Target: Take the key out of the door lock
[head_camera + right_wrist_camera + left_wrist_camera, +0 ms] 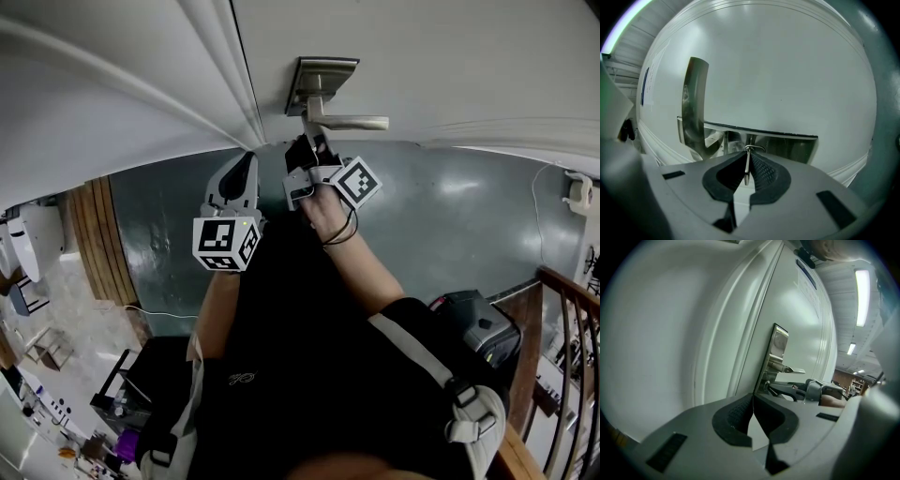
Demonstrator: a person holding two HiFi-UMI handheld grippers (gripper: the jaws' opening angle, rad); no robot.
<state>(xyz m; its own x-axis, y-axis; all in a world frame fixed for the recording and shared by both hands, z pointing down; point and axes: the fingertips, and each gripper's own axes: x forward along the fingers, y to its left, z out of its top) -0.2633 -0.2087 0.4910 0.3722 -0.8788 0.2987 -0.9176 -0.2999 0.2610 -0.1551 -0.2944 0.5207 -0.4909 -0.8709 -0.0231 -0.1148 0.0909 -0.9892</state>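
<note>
A thin metal key [746,165] stands on edge between the black pads of my right gripper [747,157], which is shut on it. The key's far end meets the steel lock plate [787,146] just beyond the jaws, under the lever handle [693,103]. In the head view my right gripper [314,142] is pressed up to the door below the lever handle [349,121], and it hides the key there. My left gripper [244,164] hangs a little to the left, short of the door, shut with nothing in it. Its closed pads [740,411] point towards the lock plate [778,344].
The white door [441,56] fills the upper head view, with its moulded frame [225,66] just left of the lock. A grey floor lies below. A wooden railing [562,309] and a dark bag [473,323] are at the right, and desks with clutter [37,375] at the lower left.
</note>
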